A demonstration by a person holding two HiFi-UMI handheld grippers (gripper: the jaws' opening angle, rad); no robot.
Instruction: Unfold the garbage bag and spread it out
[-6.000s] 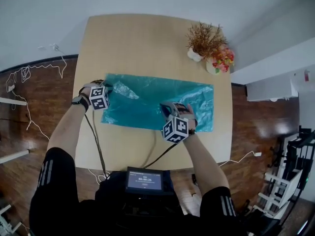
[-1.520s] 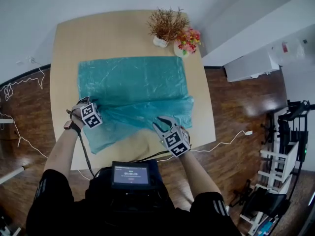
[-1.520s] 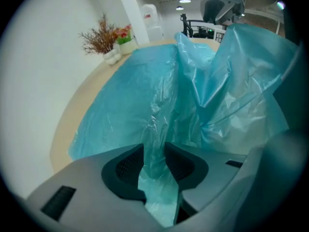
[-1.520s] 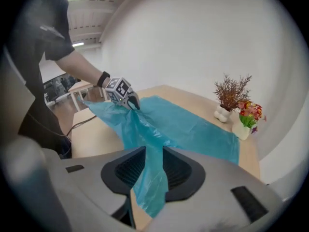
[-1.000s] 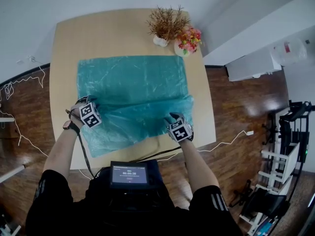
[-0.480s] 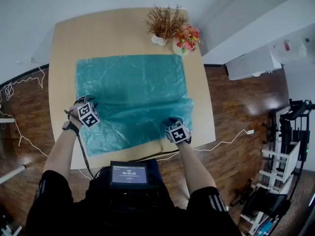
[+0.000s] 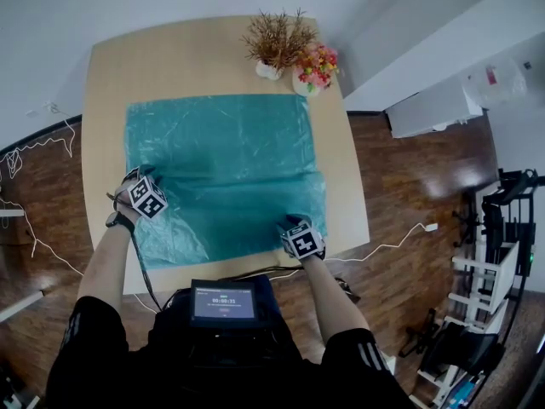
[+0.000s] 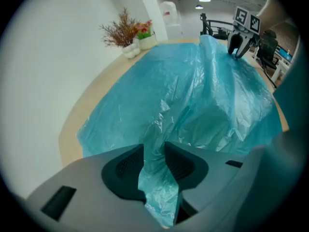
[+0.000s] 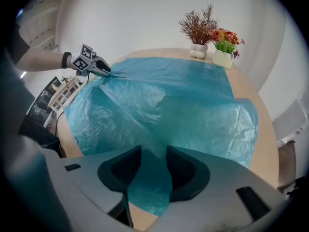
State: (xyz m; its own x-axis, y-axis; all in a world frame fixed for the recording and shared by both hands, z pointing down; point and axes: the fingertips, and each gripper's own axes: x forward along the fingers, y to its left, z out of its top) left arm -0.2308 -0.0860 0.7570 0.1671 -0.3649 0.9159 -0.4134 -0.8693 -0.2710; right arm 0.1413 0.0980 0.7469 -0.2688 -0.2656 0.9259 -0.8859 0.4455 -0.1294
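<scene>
A teal garbage bag [image 7: 221,169] lies opened out over the wooden table [image 7: 213,54], and its near edge reaches the table's front. My left gripper [image 7: 138,179] is at the bag's near left corner. In the left gripper view the film bunches between the pads [image 8: 126,164], so my left gripper [image 8: 154,161] is shut on it. At the near right corner my right gripper [image 7: 294,223] has a lifted fold of the bag [image 9: 169,105] running into its jaws, and the right gripper [image 9: 153,166] is shut on that fold. Each gripper view shows the other gripper across the bag.
A dried plant in a white pot [image 7: 274,45] and a pot of flowers [image 7: 313,65] stand at the table's far right corner, just beyond the bag. A small screen [image 7: 226,303] sits at my chest. Cables [image 7: 392,241] trail over the wooden floor.
My right gripper has drawn the bag's near right corner toward the table's front edge, so the folded flap now lies flatter and longer. The left gripper has stayed nearly in place.
</scene>
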